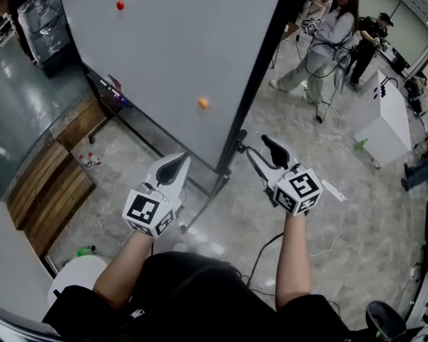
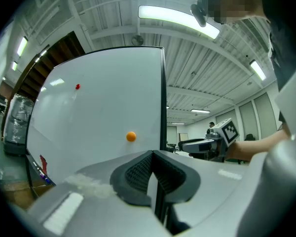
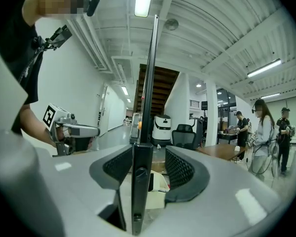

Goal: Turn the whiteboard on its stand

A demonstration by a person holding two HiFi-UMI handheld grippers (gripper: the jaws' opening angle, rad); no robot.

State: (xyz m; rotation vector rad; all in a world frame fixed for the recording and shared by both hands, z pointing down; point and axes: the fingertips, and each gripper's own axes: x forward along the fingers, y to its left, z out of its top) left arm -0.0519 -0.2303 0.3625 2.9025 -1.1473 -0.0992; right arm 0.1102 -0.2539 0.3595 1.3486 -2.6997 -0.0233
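Nearest us, the left gripper point(image 1: 175, 166) is hovering just off the face of the whiteboard point(image 1: 178, 55), its fingers point(image 2: 138, 174) pressed together on nothing. The right gripper point(image 1: 251, 147) is straddling the whiteboard's near edge frame point(image 3: 147, 83), fingers standing wide, not clamping. I'd be closing squarely on that frame, then swinging slowly and level so the stand isn't tipping. The whiteboard is standing upright, edge toward us, face looking left. Whether it's taller than wide, I can't tell.

The whiteboard point(image 1: 171, 63) is pale grey-white, its frame point(image 1: 259, 77) black — with an orange magnet point(image 1: 203, 103) and a red magnet point(image 1: 120, 6).
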